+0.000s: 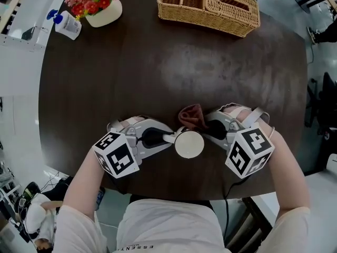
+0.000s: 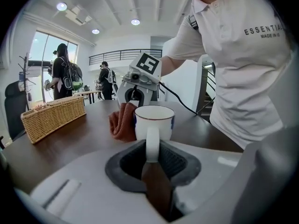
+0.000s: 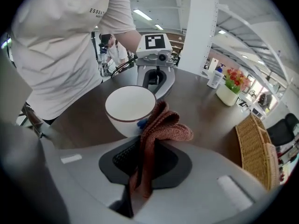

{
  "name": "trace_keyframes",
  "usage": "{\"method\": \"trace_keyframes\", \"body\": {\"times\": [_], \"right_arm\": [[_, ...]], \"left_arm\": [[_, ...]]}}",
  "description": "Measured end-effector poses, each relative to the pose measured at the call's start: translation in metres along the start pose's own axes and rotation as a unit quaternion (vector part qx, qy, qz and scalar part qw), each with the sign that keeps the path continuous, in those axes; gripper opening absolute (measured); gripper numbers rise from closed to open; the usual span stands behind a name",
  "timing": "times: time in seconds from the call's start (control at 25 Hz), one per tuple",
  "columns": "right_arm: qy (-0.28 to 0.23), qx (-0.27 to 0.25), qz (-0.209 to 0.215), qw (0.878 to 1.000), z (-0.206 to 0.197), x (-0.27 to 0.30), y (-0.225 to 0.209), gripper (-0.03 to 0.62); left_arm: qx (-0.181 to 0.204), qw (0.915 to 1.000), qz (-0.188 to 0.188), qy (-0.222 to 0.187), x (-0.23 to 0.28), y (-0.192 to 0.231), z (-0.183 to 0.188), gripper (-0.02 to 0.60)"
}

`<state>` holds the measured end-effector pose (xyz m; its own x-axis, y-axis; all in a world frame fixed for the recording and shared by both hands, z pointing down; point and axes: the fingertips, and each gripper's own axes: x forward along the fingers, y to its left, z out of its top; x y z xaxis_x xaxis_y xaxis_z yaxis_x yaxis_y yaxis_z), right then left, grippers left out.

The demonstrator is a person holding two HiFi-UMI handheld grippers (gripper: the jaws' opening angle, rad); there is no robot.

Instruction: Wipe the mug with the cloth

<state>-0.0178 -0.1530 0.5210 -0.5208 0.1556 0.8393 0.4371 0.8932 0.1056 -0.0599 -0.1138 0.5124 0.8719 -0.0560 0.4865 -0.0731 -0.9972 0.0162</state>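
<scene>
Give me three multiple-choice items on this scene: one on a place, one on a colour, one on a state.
1. Where does the wicker basket stand?
A. at the far edge of the table
B. at the person's edge
C. on the floor

2. The cloth is:
A. white
B. blue
C. reddish-brown

3. The left gripper is:
A. open
B. shut on the handle of the mug
C. shut on the cloth

Answers: A, the head view shows it far from the person; C, both gripper views show that; B, its jaws pinch the white handle.
</scene>
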Motion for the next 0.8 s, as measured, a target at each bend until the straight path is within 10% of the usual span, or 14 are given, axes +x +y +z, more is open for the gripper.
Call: {"method": "trace_keyframes", "body": {"times": [0.32, 0.8], "right_arm": [[-0.035, 0.134, -0.021, 0.99, -0.016, -0.007, 0.03, 0.083], [-0.104, 0.325, -0.192, 0.92, -0.021, -0.034, 0.049, 0.085]], "left_arm": [[-0.023, 0.999, 0.037, -0.001, 0.0, -0.003, 0.001, 0.075], [-0.082, 0.9743, 0.204, -0.047, 0.005, -0.011, 0.011, 0.075]]}}
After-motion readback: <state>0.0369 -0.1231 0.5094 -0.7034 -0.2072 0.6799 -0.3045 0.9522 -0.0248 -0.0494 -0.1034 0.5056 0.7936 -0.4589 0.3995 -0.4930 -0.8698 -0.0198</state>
